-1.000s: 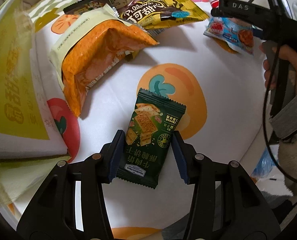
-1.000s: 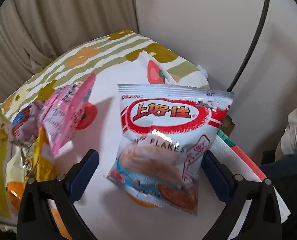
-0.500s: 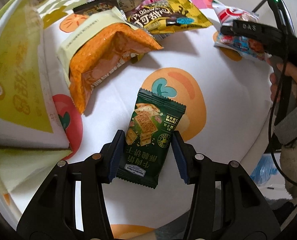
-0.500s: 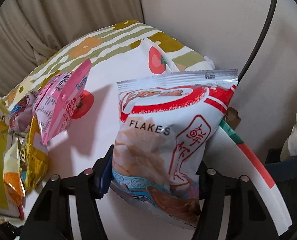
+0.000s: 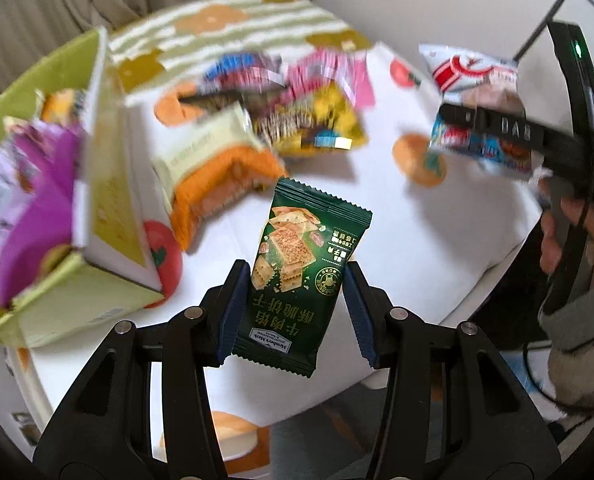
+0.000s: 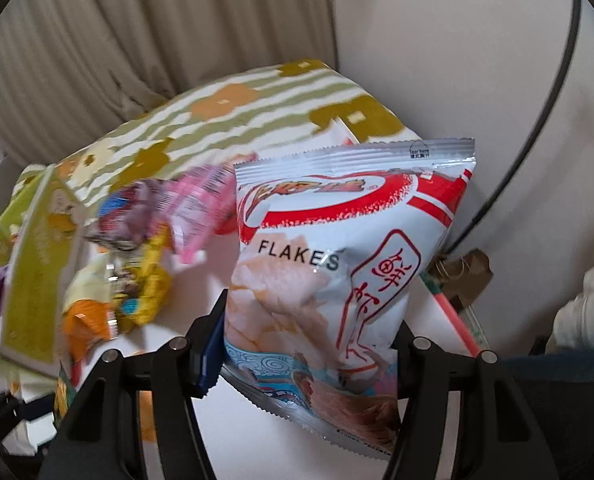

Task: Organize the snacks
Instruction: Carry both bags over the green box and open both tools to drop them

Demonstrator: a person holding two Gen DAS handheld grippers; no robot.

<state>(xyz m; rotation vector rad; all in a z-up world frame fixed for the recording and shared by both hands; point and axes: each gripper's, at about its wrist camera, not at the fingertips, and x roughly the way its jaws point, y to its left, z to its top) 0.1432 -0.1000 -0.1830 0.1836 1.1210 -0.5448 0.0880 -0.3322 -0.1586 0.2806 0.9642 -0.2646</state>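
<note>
Left tongs pinch green cracker packet; right tongs pinch puffy flakes bag. Risk: slick bag slips out.

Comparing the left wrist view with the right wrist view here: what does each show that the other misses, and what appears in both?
Left wrist only: the left gripper shut on the green cracker packet, and a hand holding the right gripper.
Right wrist only: the right gripper's own jaws closed on the bag, and a brown cardboard scrap by the wall.
Both: the white prawn flakes bag, the yellow-green box, and the loose snack pile on the fruit-print cloth.
</note>
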